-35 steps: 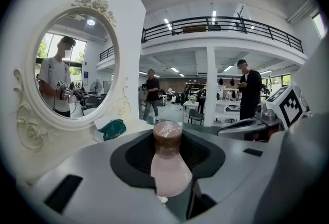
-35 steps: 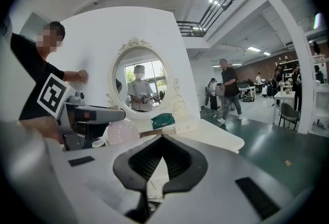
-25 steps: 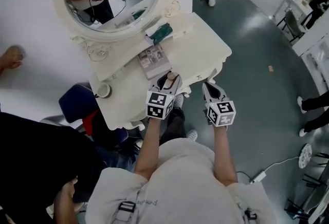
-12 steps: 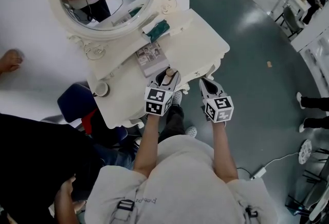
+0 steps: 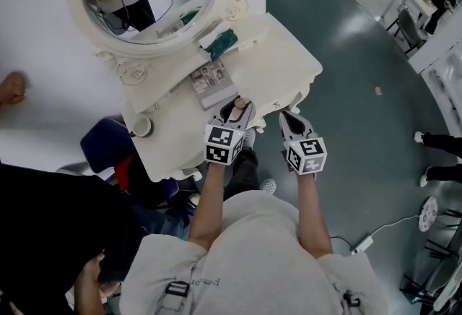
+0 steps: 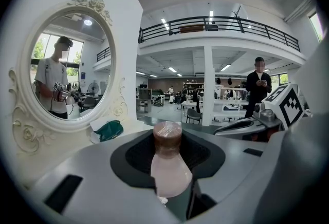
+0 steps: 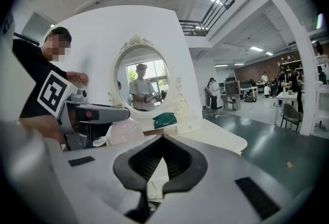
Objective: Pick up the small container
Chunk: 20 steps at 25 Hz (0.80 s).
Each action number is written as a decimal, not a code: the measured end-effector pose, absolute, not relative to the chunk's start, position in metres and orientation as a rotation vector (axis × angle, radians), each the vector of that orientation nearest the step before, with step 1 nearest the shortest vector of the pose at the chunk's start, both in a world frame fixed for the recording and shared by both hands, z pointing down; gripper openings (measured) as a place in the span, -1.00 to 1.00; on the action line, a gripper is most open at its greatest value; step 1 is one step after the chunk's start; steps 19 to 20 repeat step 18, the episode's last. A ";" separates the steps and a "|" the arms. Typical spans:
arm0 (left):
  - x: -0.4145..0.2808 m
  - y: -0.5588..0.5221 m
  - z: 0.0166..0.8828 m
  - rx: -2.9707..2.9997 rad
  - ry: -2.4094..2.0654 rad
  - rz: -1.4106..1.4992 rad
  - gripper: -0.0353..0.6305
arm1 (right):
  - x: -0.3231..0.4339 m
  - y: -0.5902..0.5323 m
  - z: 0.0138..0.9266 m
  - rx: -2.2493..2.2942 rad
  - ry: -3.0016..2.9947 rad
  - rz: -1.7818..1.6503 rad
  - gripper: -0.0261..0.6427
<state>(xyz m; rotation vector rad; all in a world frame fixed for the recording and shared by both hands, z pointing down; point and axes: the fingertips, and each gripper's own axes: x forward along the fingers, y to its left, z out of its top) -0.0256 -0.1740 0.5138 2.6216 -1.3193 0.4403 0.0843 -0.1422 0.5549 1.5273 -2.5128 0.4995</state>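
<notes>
Head view: small container (image 5: 240, 102), pale pink body, brown cap, upright at near edge of dressing table (image 5: 281, 64), clamped in left gripper (image 5: 237, 108). Right gripper (image 5: 286, 118) at its 3 o'clock, over floor. Booklet (image 5: 213, 82) at container's 11 o'clock.

Left gripper view: jaws grasp container's body, cap rising above them. Green pouch (image 6: 109, 129) at 10 o'clock, mirror (image 6: 67, 79) at 9 o'clock.

Right gripper view: jaws clenched together, nothing between. Pink container at 10 o'clock, well apart.

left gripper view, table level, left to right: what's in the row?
green pouch → small container → right gripper. The mirror is left out because it overlaps the pouch.
</notes>
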 end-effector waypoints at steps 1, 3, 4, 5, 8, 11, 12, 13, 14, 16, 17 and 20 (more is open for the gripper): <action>-0.025 -0.174 0.514 2.621 -1.319 0.440 -0.43 | 0.085 -0.143 0.555 1.528 -2.512 0.497 -0.88; -0.024 -0.176 0.515 2.623 -1.317 0.438 -0.43 | 0.086 -0.144 0.555 1.532 -2.511 0.492 -0.88; -0.023 -0.177 0.516 2.625 -1.317 0.436 -0.43 | 0.087 -0.145 0.555 1.533 -2.510 0.490 -0.88; -0.023 -0.177 0.517 2.627 -1.319 0.436 -0.43 | 0.087 -0.146 0.556 1.532 -2.510 0.488 -0.88; -0.022 -0.175 0.521 2.637 -1.335 0.449 -0.43 | 0.088 -0.142 0.560 1.534 -2.508 0.494 -0.88; -0.022 -0.180 0.519 2.636 -1.340 0.438 -0.43 | 0.090 -0.144 0.561 1.545 -2.511 0.495 -0.88; -0.022 -0.181 0.519 2.633 -1.338 0.431 -0.43 | 0.090 -0.145 0.561 1.544 -2.510 0.491 -0.88; -0.022 -0.182 0.520 2.631 -1.336 0.429 -0.43 | 0.090 -0.146 0.562 1.541 -2.509 0.487 -0.88; -0.021 -0.183 0.520 2.630 -1.334 0.430 -0.43 | 0.090 -0.147 0.562 1.538 -2.508 0.484 -0.88; -0.021 -0.186 0.521 2.631 -1.332 0.434 -0.43 | 0.090 -0.149 0.563 1.529 -2.508 0.479 -0.88; -0.021 -0.187 0.522 2.632 -1.333 0.438 -0.43 | 0.089 -0.151 0.563 1.524 -2.509 0.477 -0.88; -0.021 -0.189 0.522 2.632 -1.333 0.442 -0.43 | 0.088 -0.152 0.563 1.520 -2.511 0.475 -0.88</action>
